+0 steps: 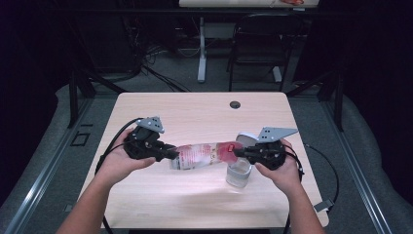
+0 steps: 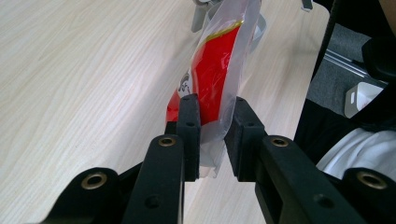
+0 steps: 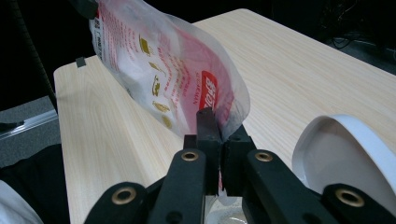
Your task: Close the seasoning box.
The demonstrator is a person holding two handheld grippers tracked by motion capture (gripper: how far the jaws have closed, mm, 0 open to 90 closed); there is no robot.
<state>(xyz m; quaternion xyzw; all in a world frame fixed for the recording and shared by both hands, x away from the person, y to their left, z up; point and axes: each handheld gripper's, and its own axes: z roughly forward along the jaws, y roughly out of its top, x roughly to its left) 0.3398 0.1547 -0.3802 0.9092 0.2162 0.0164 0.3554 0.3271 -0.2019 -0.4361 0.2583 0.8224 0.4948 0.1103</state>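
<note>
The pouch (image 1: pixel 202 156) is held stretched between the two tools above the tabletop (image 1: pixel 195 112), and by the look of it is being tipped towards the clear cup (image 1: pixel 238 174). The left hand-held gripper (image 1: pixel 168 154) is clamped on the pouch's sealed end and should be raised gradually; the right hand-held gripper (image 1: pixel 238 152) is pinched on the end over the cup and is best kept steady there. The pouch is seen as translucent film printed red and white, slightly sagging.
</note>
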